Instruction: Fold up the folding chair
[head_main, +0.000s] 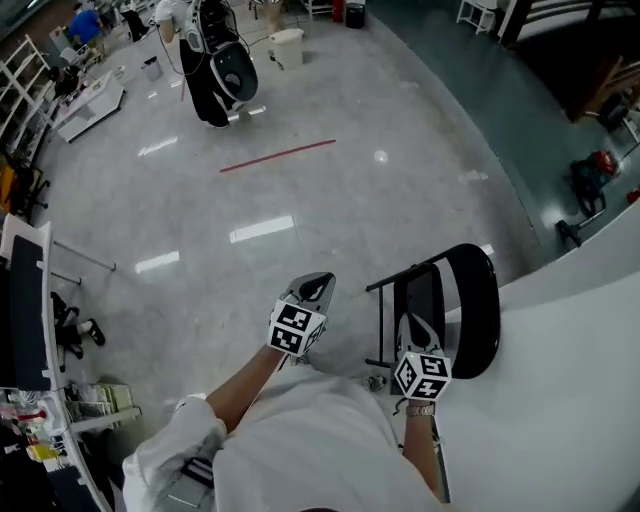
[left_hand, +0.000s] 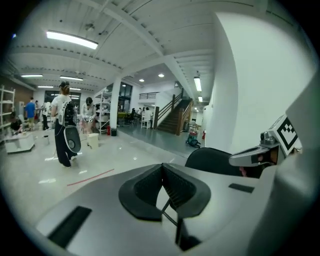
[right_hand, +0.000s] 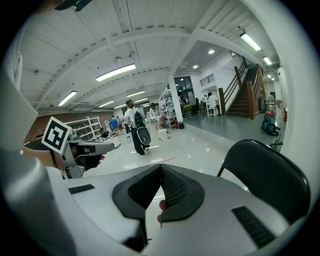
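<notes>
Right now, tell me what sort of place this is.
Probably a big open workshop or lab hall, not a home: a wide polished floor, strip lights overhead, a staircase at the far end, and white shelving along one side.

White shirt (head_main: 320, 440), sleeve bunched up; left gripper (head_main: 316, 288) and right gripper (head_main: 415, 327) grey, ribbed black pads (left_hand: 145, 187), black-and-white marker cubes (head_main: 297, 328).

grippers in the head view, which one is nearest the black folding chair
The right gripper: it overlaps the black folding chair in the head view, while the left gripper is off to the chair's left, over the floor.
</notes>
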